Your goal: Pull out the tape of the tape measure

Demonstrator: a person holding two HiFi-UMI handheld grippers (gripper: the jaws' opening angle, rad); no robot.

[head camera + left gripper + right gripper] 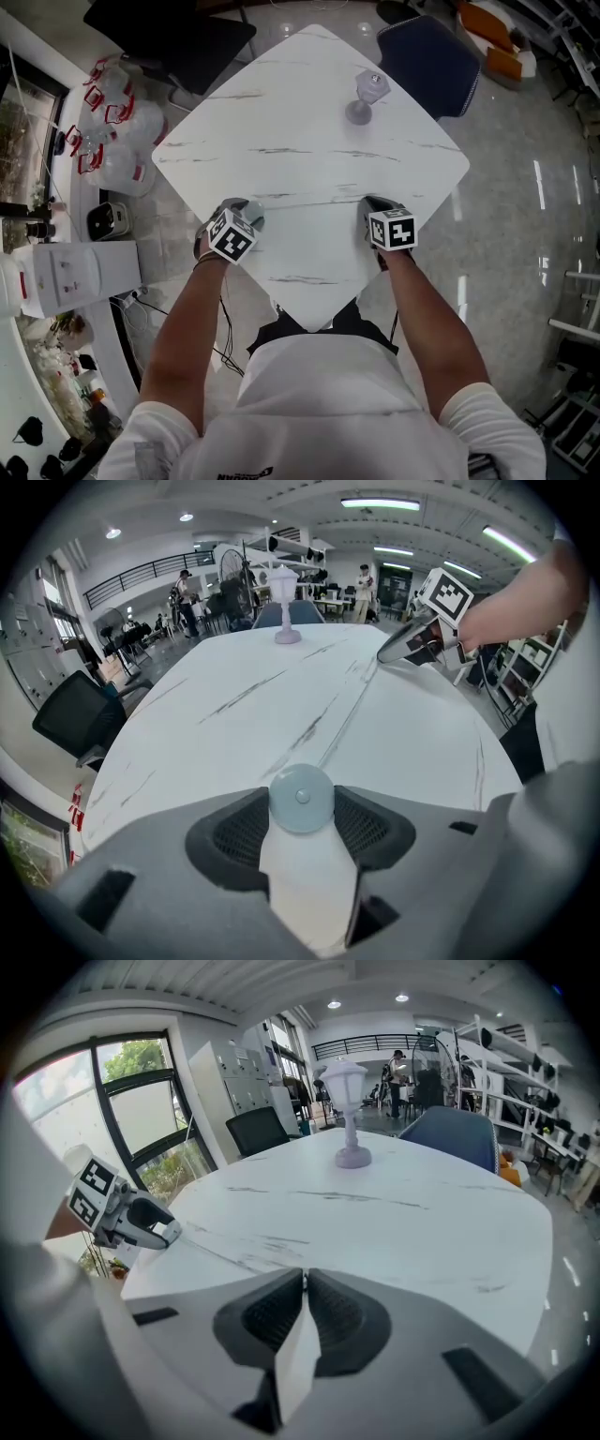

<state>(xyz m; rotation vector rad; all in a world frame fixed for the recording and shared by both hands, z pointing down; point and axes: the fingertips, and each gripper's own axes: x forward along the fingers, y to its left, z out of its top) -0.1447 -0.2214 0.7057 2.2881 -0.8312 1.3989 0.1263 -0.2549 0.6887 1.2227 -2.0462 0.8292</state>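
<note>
Round pale tape measure (pixel 301 799) clamped in left gripper (pixel 302 808), right gripper (pixel 306 1279) pinched shut well apart from it; may miss the unseen tape tab unless reopened.

Head view steeply overhead; gripper views low across table (pixel 309 178) (shared: lamp (pixel 367 95)).
</note>
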